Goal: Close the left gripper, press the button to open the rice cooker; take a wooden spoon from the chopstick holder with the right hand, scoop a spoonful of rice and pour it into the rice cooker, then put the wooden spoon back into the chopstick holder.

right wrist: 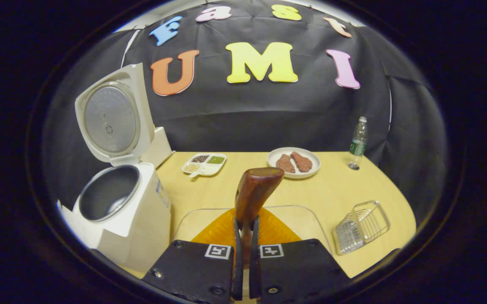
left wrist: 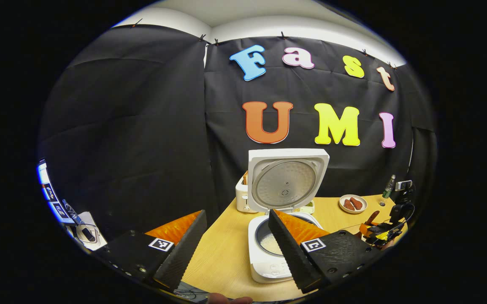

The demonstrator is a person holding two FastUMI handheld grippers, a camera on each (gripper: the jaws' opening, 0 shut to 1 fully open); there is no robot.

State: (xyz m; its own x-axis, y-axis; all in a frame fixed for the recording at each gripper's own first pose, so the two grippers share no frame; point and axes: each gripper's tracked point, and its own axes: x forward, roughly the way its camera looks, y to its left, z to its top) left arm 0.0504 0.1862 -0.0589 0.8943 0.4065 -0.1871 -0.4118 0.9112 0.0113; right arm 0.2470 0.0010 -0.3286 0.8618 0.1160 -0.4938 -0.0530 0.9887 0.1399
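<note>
The right gripper, clamped on the upright wooden spoon, has the wire chopstick holder lying low to its right, while the left gripper hangs wide open and empty.

A staged recording booth set up as a mock kitchen

Black cloth hangs as walls around one wooden table, clipped up under a plain white ceiling. On the table stand a rice cooker, a toaster, a plate of meat, a water bottle and a wire basket.
</note>
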